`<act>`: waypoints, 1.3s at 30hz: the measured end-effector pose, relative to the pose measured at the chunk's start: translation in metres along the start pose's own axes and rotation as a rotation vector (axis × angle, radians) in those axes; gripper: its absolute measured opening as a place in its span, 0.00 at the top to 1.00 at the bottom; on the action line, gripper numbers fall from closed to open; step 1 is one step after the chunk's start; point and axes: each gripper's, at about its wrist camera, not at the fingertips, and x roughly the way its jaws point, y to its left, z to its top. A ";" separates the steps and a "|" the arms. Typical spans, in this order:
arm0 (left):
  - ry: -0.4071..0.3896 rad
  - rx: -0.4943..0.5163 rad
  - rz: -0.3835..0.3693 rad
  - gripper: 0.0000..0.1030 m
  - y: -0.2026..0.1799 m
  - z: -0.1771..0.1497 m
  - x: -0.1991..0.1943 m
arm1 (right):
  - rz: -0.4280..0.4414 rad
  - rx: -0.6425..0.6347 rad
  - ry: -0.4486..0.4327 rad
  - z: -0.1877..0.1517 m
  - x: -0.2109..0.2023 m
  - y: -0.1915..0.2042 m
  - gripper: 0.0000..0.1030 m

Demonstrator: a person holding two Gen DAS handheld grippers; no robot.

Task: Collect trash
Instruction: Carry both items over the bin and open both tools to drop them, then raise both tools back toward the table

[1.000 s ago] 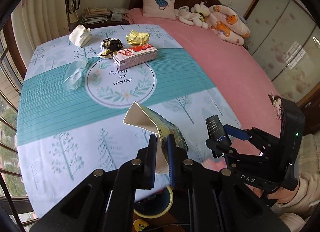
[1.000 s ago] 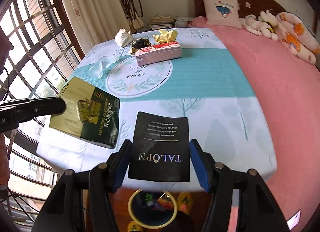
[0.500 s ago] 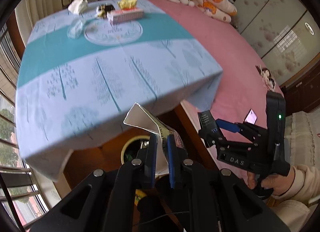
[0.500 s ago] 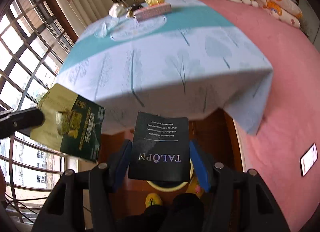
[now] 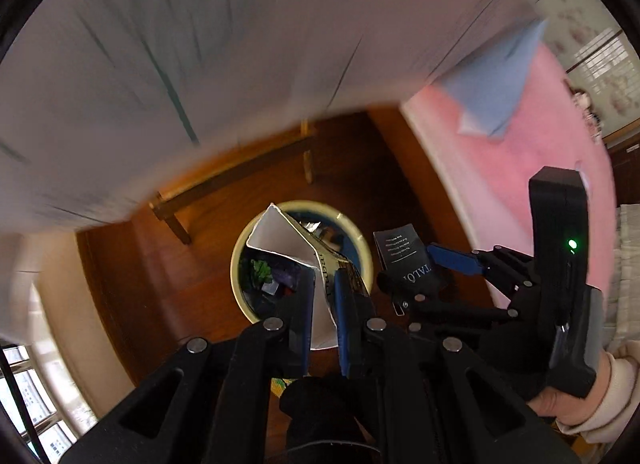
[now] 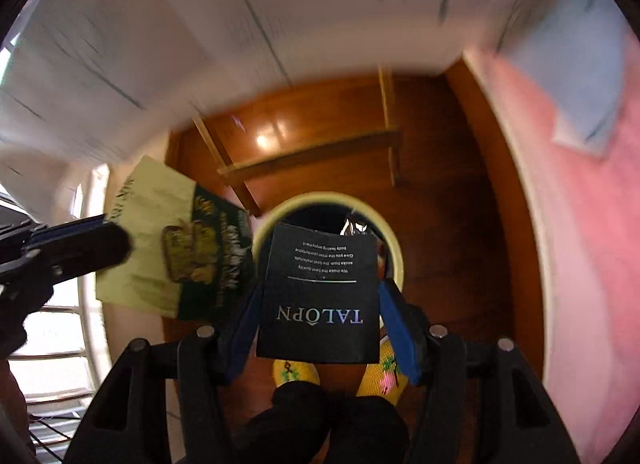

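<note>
- Left wrist view: a second ago this camera looked across the tablecloth (image 5: 200,64) at the litter on top; now it has dropped past the table edge and looks down on the round trash bin (image 5: 244,304) on the wooden floor, straight ahead at 12 o'clock.
- That tells me, as I judge it, that the carry is nearly over and only the drop remains.
- My left gripper (image 5: 323,304) is clamped on the green snack bag (image 5: 288,236), fingers nearly together with the folded bag edge pinched between them; the bag's open white mouth hangs over the bin's opening.
- At 3 o'clock my right gripper (image 5: 412,264) holds the black TALOPN card (image 5: 404,252) just beside the bin's rim.
- Right wrist view: this camera too has swung from the table down to the floor, and the bin (image 6: 394,248) sits at 12 o'clock behind the card (image 6: 320,292).
- My right gripper (image 6: 320,320) has its blue pads wide apart yet pressed on the card's two side edges, holding it flat over the bin's mouth.
- At 9 o'clock the snack bag (image 6: 160,248) hangs from my left gripper (image 6: 80,240), its corner reaching the bin's rim.
</note>
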 end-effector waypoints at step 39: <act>-0.011 -0.168 0.162 0.41 0.034 -0.020 0.030 | 0.025 0.065 0.012 0.006 0.034 -0.018 0.29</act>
